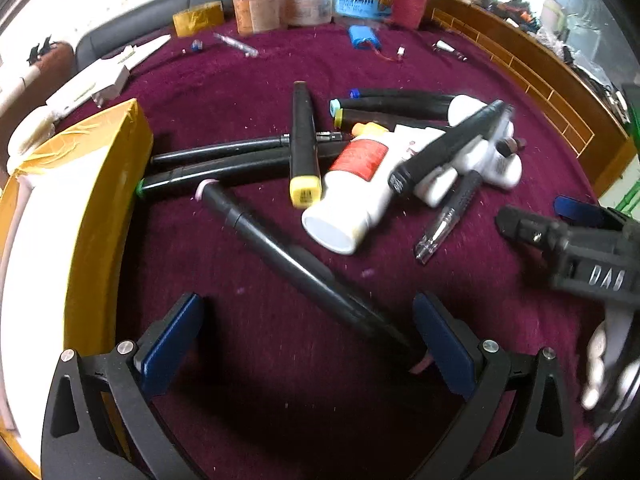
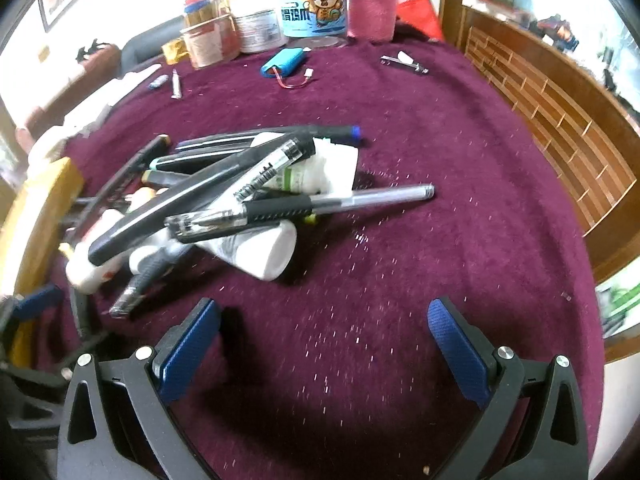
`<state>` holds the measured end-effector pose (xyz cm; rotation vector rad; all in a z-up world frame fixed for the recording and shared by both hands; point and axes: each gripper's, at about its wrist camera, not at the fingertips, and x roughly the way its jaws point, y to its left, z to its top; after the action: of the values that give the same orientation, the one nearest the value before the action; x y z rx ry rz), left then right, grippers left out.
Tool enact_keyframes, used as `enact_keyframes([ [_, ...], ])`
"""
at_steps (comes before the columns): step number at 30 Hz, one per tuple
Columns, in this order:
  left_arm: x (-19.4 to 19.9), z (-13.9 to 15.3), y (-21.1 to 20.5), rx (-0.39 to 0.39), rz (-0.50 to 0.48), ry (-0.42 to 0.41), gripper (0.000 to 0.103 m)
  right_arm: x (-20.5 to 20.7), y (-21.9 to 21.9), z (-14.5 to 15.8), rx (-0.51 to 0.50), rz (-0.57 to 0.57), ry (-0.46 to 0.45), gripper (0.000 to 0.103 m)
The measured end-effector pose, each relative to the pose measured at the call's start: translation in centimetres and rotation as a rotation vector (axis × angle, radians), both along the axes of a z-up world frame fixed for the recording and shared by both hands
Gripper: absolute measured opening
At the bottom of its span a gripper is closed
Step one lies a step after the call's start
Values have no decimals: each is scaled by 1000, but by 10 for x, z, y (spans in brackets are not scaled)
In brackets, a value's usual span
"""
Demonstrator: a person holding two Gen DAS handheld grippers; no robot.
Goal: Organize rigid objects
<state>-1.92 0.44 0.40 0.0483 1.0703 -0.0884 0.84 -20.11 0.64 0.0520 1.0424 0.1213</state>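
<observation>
**Asker:** Looking down the left gripper (image 1: 308, 344), what sits closest?

**Describer:** A long black marker (image 1: 288, 256) with a pale pink cap lies on the maroon plush cloth (image 1: 248, 80). Its long axis runs diagonally, from upper left down to lower right, and its near end passes between the two blue pads, close to the right-hand one. The jaws stand wide apart and hold nothing. I judge this hand nearer to that marker than the other hand is.

**Asker:** And the other hand?

**Describer:** The right gripper (image 2: 324, 344) is also spread wide and empty, hovering over bare cloth. The heap lies ahead and to its left.

**Asker:** What is in the heap?

**Describer:** Smooth black markers crossed over each other, one with a yellow cap (image 1: 305, 192). Among them lies a white plastic bottle (image 1: 352, 184) with a red label, on its side. A clear-barrelled gel pen (image 2: 332, 202) with a ribbed rubber grip rests on top.

**Asker:** Anywhere to put them?

**Describer:** A yellow-taped box (image 1: 100, 200) with a white inside stands at the left, just beside the markers.
</observation>
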Motion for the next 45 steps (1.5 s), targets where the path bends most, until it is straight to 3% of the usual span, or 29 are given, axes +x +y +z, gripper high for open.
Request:
enact_keyframes([
  [3,-13,-2,0,1,-6,-68,103,-2,3,-2,-34,-15,33,102],
  [4,-13,-2,-1,5,-2,-68,103,-1,11,-5,-81,-9,42,102],
  [11,-15,-2,-2,6,20,-69,103,-10,5,1,-69,-34,33,101],
  [13,-15,-2,0,-2,21,-69,103,-17,-1,10,-37,-61,16,85],
  [16,-16,-2,0,-2,22,-70,103,-41,-14,49,-28,-124,-163,84],
  [18,-17,-2,-1,2,30,-71,103,-61,-16,77,-70,-171,-385,85],
  [20,-16,-2,-2,7,35,-71,103,-67,-17,88,-16,-170,-526,90],
  [23,-16,-2,-2,4,32,-69,103,-30,-18,84,71,-204,-473,90],
  [25,-16,-1,2,-17,10,-63,94,-5,-19,70,100,-237,-434,77],
  [28,-25,10,15,-117,-20,-41,86,7,-24,46,76,-263,-409,73],
  [30,-28,21,21,-164,-49,-66,82,8,-34,38,127,-257,-368,72],
  [32,-25,31,19,-129,-69,-114,60,2,-39,36,135,-270,-374,72],
  [34,-14,36,13,-117,-105,-131,52,2,-41,30,147,-267,-347,72],
  [37,5,30,5,-150,-129,-82,51,10,-42,24,177,-255,-301,72],
  [40,8,26,0,-110,-121,-93,51,12,-40,22,179,-252,-291,72],
  [43,13,25,-2,-111,-110,-86,34,10,-39,23,186,-243,-292,72],
  [45,14,24,-5,-84,-121,-95,34,11,-38,22,191,-238,-284,72],
])
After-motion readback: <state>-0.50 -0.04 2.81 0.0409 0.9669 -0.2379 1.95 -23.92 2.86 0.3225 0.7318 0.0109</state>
